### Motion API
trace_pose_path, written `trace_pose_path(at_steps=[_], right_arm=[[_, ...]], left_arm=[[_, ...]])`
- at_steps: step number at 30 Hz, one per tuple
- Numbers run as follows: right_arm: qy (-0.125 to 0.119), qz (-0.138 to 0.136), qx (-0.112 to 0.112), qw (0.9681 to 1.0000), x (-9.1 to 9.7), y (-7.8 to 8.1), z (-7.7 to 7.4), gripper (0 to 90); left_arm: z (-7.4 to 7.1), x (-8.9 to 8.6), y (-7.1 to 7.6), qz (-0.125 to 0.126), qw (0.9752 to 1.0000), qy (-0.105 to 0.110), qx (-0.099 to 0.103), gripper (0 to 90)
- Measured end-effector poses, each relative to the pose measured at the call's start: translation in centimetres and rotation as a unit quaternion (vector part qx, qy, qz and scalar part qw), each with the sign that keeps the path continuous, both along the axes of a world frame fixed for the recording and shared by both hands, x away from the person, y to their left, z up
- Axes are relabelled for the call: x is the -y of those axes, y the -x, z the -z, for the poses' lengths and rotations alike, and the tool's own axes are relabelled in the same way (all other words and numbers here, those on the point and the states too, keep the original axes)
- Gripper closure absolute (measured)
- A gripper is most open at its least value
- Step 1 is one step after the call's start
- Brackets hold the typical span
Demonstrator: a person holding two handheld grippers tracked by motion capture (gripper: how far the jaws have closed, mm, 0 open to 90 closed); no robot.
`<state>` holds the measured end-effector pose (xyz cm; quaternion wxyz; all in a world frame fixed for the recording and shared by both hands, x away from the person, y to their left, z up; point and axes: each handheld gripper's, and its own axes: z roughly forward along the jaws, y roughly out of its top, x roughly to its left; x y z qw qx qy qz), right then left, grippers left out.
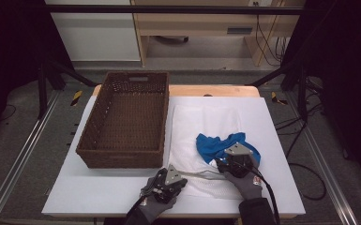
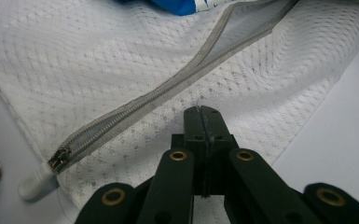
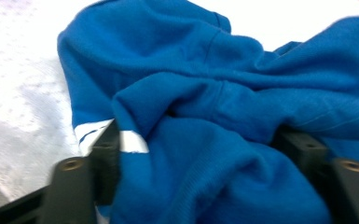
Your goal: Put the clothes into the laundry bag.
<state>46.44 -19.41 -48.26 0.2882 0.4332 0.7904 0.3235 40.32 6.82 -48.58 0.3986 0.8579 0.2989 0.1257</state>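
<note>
Blue garment being gathered for the open mesh bag.

The left tool (image 2: 204, 112) is pinched closed on the white mesh bag (image 2: 121, 60) just below its open zipper (image 2: 168, 91); the right tool (image 3: 205, 154) is spread wide around the blue garment (image 3: 224, 93), lying on the bag, not clamped. Next, I judge: close, then feed it through the opening. The high view adds the wicker basket (image 1: 122, 154) on the surface (image 1: 272, 140).

A brown woven basket (image 1: 122, 122) stands on the left of the white worktop (image 1: 272, 140). Beyond the far edge, a pale wooden desk (image 1: 197, 23) rises over a grey floor (image 1: 28, 154), with black cables (image 1: 304, 173) trailing at right.
</note>
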Motion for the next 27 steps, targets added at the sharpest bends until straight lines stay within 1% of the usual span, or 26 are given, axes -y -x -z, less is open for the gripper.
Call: trace_pose_path(at_steps=[1,2,3,5,6,7,9,11,12,13,14,15,16,17,18,19,20,22,24,25,27], right_arm=[[0.007,0.002,0.003,1.0000,0.0,0.0,0.0,40.8],[0.007,0.008,0.003,0.9999,0.2,0.1,-0.2,53.0],[0.007,0.008,0.003,0.9999,0.2,0.1,-0.2,53.0],[-0.009,0.015,-0.003,0.9998,0.6,0.0,-0.4,62.9],[-0.016,0.019,-0.006,0.9997,0.9,-0.1,-0.5,65.6],[-0.025,0.017,-0.008,0.9995,1.1,-0.2,-0.6,67.1],[-0.037,0.020,-0.011,0.9991,1.4,-0.1,-0.9,68.8],[-0.044,0.023,-0.004,0.9988,1.8,0.0,-1.4,69.4],[-0.047,0.028,0.004,0.9985,2.2,0.1,-1.9,69.5],[-0.055,0.043,0.021,0.9973,3.3,0.5,-2.8,69.7],[-0.055,0.043,0.021,0.9973,3.3,0.5,-2.8,69.7],[-0.058,0.062,0.042,0.9955,4.5,0.9,-3.7,69.7],[-0.058,0.075,0.052,0.9941,5.1,1.1,-4.2,69.7],[-0.058,0.075,0.052,0.9941,5.1,1.1,-4.2,69.7],[-0.059,0.083,0.063,0.9927,5.7,1.3,-4.5,69.6],[-0.060,0.090,0.069,0.9917,6.3,1.4,-4.8,69.6],[-0.055,0.103,0.074,0.9904,7.1,1.6,-4.9,69.5],[-0.054,0.107,0.072,0.9902,7.5,1.6,-4.7,69.3],[-0.047,0.115,0.062,0.9903,7.8,1.3,-4.0,68.9],[-0.043,0.116,0.049,0.9910,8.0,1.1,-3.2,68.4],[-0.037,0.117,0.037,0.9918,8.0,0.8,-2.1,67.1]], left_arm=[[0.0,0.0,0.0,-0.001,1.0000,0.000,0.001,90.0],[0.0,0.0,0.0,-0.001,1.0000,0.000,0.001,90.0],[0.0,0.0,0.0,-0.001,1.0000,-0.001,0.001,90.0],[0.0,0.0,0.0,-0.002,1.0000,-0.001,0.000,90.0],[0.0,0.1,0.0,-0.002,1.0000,-0.002,0.000,90.0],[0.0,0.1,0.0,-0.001,1.0000,-0.003,0.000,90.0],[0.0,0.1,0.0,-0.001,1.0000,-0.003,-0.001,90.0],[0.0,0.1,0.0,-0.001,1.0000,-0.003,0.000,90.0],[0.0,0.1,0.0,-0.001,1.0000,-0.003,0.000,90.0],[0.0,0.1,0.0,-0.001,1.0000,-0.003,0.000,90.0],[0.0,0.1,0.0,-0.001,1.0000,-0.003,0.000,90.0],[0.0,0.1,0.0,-0.002,1.0000,-0.003,0.000,90.0],[0.0,0.1,0.0,-0.001,1.0000,-0.003,0.000,90.0],[0.0,0.1,0.0,-0.002,1.0000,-0.003,0.001,90.0],[0.0,0.1,0.0,-0.002,1.0000,-0.003,0.001,90.0],[0.0,0.1,0.1,-0.002,1.0000,-0.003,0.001,90.0],[0.0,0.1,0.1,-0.002,1.0000,-0.002,0.002,90.0],[0.0,0.1,0.0,-0.002,1.0000,-0.002,0.001,90.0],[0.0,0.1,0.0,-0.002,1.0000,-0.002,0.000,90.0],[0.0,0.1,0.0,-0.002,1.0000,-0.001,0.000,90.0],[0.0,0.0,0.0,-0.001,1.0000,-0.001,-0.001,90.0]])
